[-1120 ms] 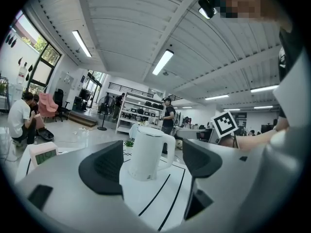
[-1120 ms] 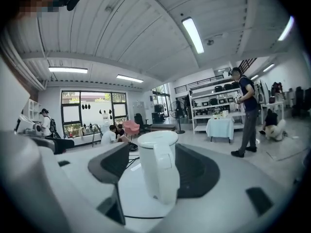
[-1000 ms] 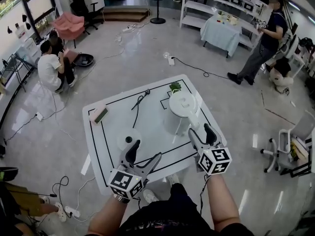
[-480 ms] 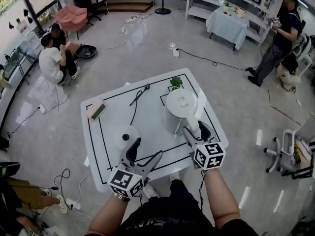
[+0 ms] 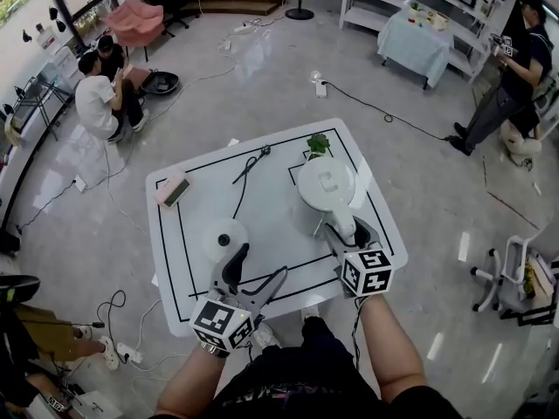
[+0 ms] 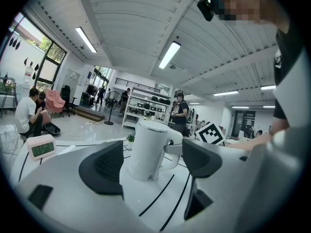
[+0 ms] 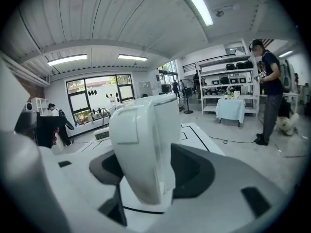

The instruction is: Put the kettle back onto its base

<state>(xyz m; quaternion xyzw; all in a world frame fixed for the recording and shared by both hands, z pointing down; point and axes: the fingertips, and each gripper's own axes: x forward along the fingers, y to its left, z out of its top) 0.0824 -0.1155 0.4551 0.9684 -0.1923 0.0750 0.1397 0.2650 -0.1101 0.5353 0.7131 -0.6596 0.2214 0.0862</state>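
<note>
On the desk [image 5: 278, 234] the kettle [image 5: 325, 184] stands right of centre, with the base [image 5: 224, 239] to its lower left, well apart. A clock [image 5: 172, 188] lies at the desk's upper left; a plant [image 5: 318, 143] sits just above the kettle.

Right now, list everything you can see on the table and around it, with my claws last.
Table: one, white with black lines, centre.
Kettle: one, white, table's right side, off its base.
Base: one, white, round, table's front left.
Cord: one, black, behind the base.
Plant: one, green, behind the kettle.
Small clock: one, pinkish, table's left edge.
Seated people: two, on the floor, far left.
Standing person: one, dark clothes, far right.
Armchair: one, pink, far left.
Left claw: one, grey, open and empty, near the base.
Right claw: one, grey, jaws astride the kettle's handle, just been closing, no grip visible yet.
</note>
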